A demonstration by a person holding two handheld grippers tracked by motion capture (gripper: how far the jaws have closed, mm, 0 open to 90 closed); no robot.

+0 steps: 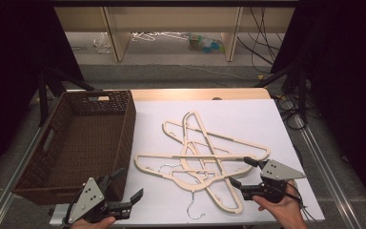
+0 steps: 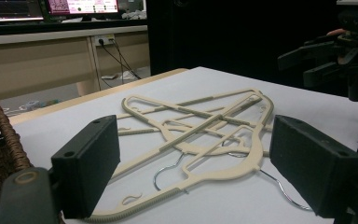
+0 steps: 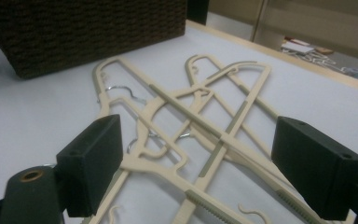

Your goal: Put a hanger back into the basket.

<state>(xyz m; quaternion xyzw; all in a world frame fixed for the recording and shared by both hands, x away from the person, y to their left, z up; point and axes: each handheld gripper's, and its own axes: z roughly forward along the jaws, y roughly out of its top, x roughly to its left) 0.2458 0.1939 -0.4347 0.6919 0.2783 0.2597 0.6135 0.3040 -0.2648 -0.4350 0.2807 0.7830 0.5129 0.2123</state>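
A pile of cream plastic hangers lies flat on the white table cover, right of centre in the high view, just beside the brown wicker basket and apart from it. The hangers overlap and cross one another, so the pile has no single heading. One long axis runs left to right across the table; another runs from the far middle toward the near right; a third slants from far left to mid right. Their wire hooks point mostly toward the person's edge of the table.

The left gripper sits at the near left, in front of the basket's near corner, jaws wide apart and empty. In the left gripper view the hangers lie ahead of the jaws and clear of both pads.

The right gripper sits at the near right, jaws wide apart and gripping nothing, its tips right at the pile's right edge. In the right gripper view the hangers lie ahead of and below the pads; contact cannot be determined.

No brand, label or legible writing is visible on the hangers, basket or grippers.
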